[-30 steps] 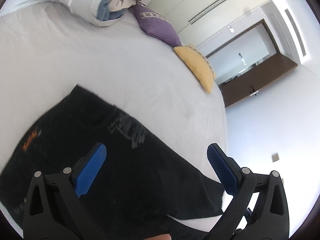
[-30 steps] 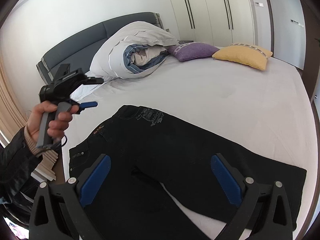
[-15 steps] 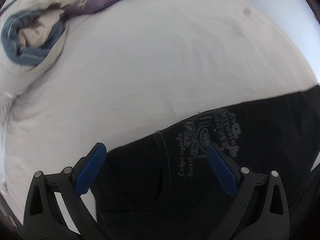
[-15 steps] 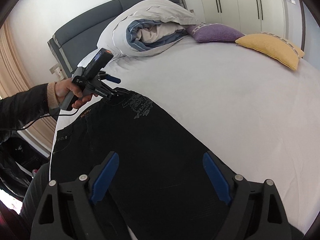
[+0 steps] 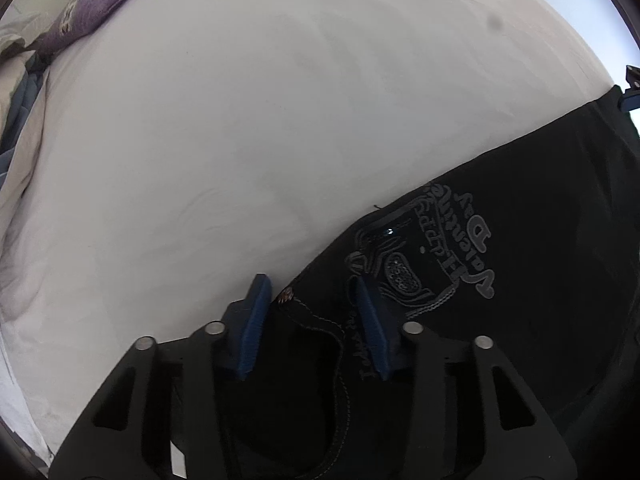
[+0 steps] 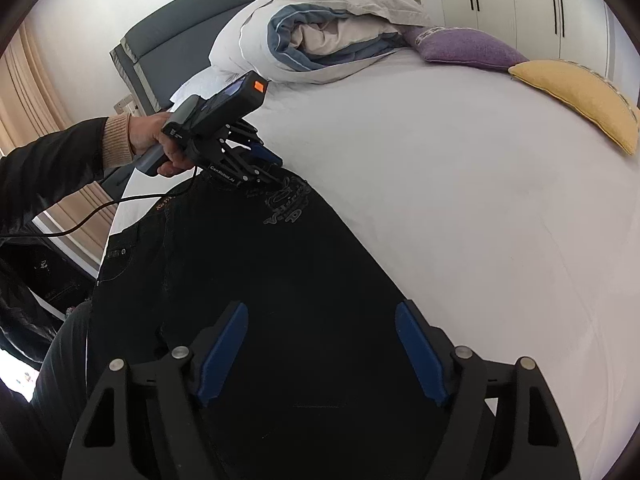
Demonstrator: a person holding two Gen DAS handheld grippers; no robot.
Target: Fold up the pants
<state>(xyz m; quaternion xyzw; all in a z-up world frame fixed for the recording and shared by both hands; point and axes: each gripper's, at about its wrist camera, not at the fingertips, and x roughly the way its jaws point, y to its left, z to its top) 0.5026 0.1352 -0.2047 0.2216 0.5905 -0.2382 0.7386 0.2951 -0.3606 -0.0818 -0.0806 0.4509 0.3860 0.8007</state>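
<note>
Jaws: left gripper (image 5: 316, 320) half-closed around the waistband corner of the black pants (image 6: 256, 280), grip unconfirmed; right gripper (image 6: 324, 354) spread wide above them. Pants lie flat on white bed (image 6: 460, 184). Print reads "Valentine Day"; gripper marked "GenRobot.AI".

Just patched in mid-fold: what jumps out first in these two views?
The black pants spread over the near side of the white bed dominate both views. The left gripper has its blue fingers either side of the waistband corner, beside the grey embroidered crest; the right gripper hovers open over the leg. A rolled duvet and purple and yellow cushions lie at the head.
</note>
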